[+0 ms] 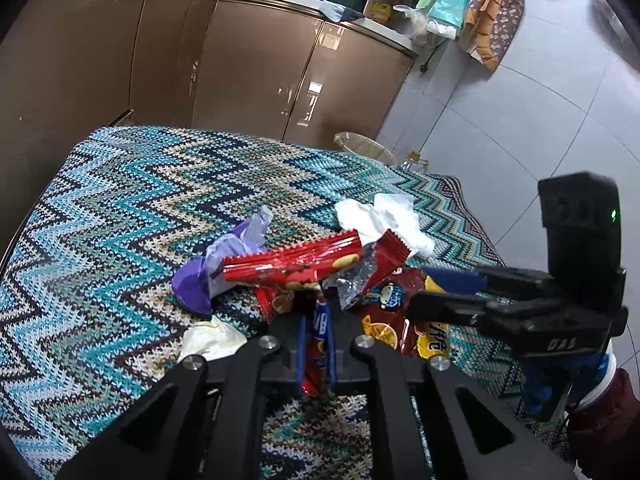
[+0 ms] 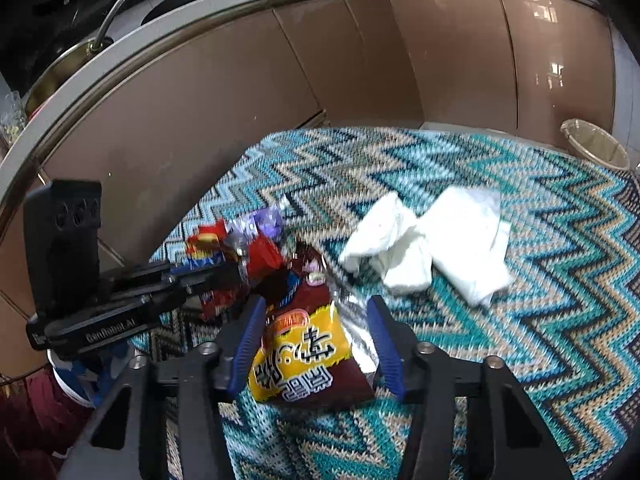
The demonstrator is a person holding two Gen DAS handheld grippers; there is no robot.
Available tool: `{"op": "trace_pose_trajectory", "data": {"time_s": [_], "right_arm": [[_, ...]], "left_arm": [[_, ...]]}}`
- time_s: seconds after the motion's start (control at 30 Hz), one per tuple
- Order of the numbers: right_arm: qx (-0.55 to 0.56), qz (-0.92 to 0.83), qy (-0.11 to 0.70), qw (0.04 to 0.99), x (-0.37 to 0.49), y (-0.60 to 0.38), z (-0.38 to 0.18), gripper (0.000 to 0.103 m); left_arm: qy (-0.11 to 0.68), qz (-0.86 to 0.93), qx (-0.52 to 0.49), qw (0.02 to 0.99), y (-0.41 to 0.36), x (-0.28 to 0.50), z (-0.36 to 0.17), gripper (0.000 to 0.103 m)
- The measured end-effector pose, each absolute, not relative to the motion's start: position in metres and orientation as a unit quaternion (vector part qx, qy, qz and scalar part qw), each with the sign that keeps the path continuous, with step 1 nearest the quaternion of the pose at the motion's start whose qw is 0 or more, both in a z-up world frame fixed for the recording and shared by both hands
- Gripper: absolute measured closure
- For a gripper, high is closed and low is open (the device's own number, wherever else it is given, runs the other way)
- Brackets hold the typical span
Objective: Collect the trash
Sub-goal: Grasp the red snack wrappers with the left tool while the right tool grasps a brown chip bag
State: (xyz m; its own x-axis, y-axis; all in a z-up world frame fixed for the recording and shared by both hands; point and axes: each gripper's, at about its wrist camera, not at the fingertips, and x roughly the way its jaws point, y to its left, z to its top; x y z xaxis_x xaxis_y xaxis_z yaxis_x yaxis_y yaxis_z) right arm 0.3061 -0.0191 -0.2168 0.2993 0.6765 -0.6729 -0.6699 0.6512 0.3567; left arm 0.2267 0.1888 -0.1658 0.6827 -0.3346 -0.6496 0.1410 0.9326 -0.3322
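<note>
Nearest the left lens we find the left tool (image 1: 316, 320) clenched on a red biscuit wrapper (image 1: 292, 266), a fold of it pinched upright between the blue pads while its long body lies crosswise above the fingertips. Across the heap, our right tool (image 2: 316, 340) stands part open: its pads straddle a yellow-and-maroon snack bag (image 2: 308, 360) without, as far as we can see, pressing on it. That bag lies on the knitted zigzag cloth of the table (image 2: 540, 280), directly ahead of the right tool, its long axis running along the fingers and away from the camera. We judge that the coming grip turns on this alignment; the right hand is plainly the nearer. A purple wrapper (image 1: 224, 264) lies just left of the red one, and crumpled white tissues (image 2: 432, 248) rest beyond and to the right of the bag. A lined waste basket (image 2: 596, 148) stands past the table's far edge.
</note>
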Motion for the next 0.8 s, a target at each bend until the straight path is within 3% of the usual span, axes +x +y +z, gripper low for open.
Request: {"op": "trace_pose_trajectory", "data": {"time_s": [0.1, 0.23, 0.5, 0.8], "right_arm": [[0.003, 0.429, 0.42, 0.8, 0.3, -0.02, -0.221, 0.08], [-0.001, 0.444, 0.408, 0.798, 0.288, -0.025, -0.213, 0.094], [-0.021, 0.457, 0.386, 0.801, 0.231, -0.039, -0.196, 0.101], [0.002, 0.435, 0.363, 0.824, 0.179, -0.078, -0.176, 0.101]], "left_arm": [[0.373, -0.133, -0.136, 0.908, 0.189, 0.224, -0.163, 0.096], [0.366, -0.133, -0.139, 0.911, 0.189, 0.212, -0.155, 0.096], [0.352, -0.128, -0.133, 0.918, 0.187, 0.181, -0.134, 0.096], [0.322, -0.095, -0.131, 0.933, 0.199, 0.138, -0.097, 0.096]]}}
